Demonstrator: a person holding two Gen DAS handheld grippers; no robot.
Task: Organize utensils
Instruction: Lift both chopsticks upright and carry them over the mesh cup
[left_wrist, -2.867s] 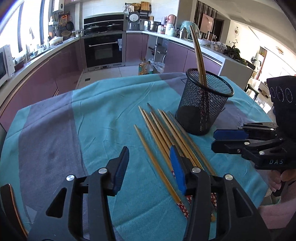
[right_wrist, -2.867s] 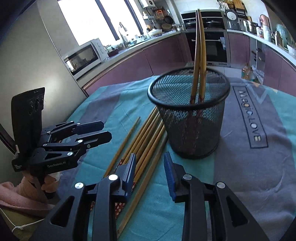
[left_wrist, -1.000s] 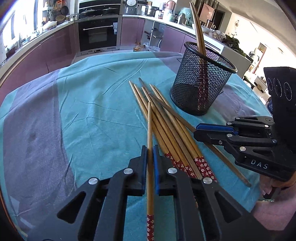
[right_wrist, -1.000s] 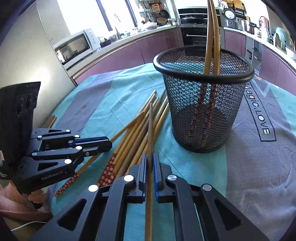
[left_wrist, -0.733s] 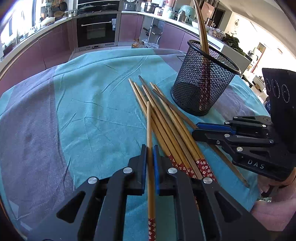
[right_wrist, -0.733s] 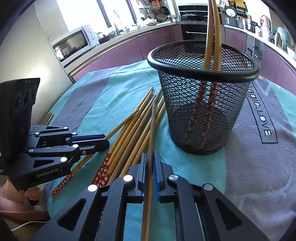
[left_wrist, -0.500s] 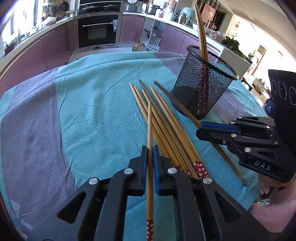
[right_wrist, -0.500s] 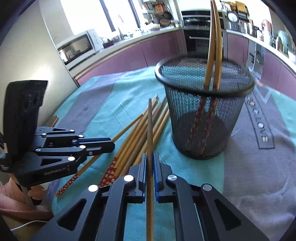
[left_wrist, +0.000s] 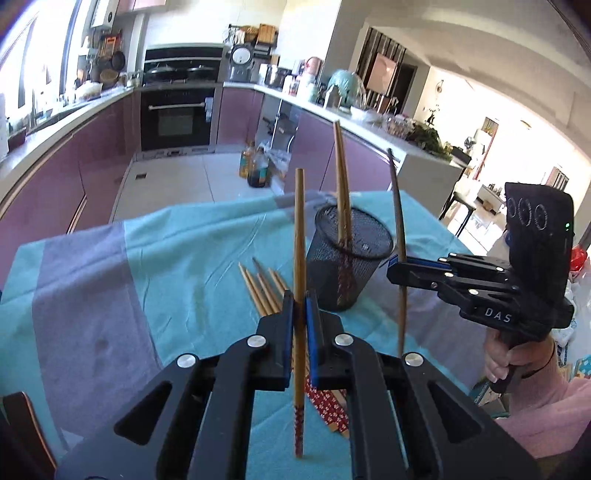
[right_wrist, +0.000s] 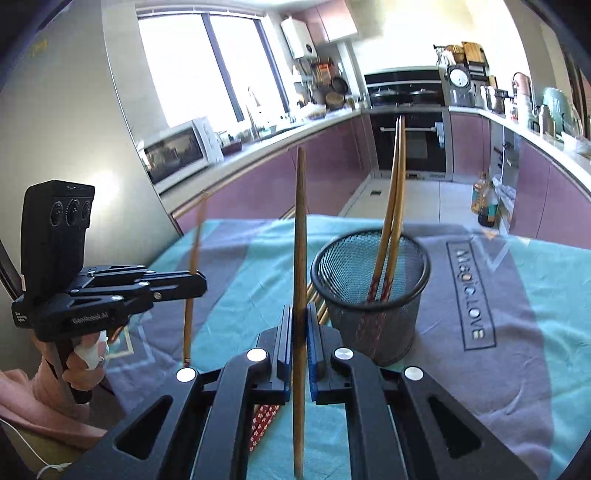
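Clamping one upright chopstick each, the left gripper (left_wrist: 300, 314) and right gripper (right_wrist: 300, 332) hover beside the mesh cup's (right_wrist: 369, 295) rim.

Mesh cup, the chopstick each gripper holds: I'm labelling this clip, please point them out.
mesh cup (right_wrist: 373, 317): right wrist view, front wall.
left gripper's chopstick (left_wrist: 299, 236): left wrist view, bare shaft above the pads.
right gripper's chopstick (right_wrist: 300, 229): right wrist view, shaft above the pads.

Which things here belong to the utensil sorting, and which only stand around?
Job: left gripper and right gripper, each shut on a chopstick; mesh cup; loose chopsticks.
Around: oven, microwave, oil bottles, tablecloth.
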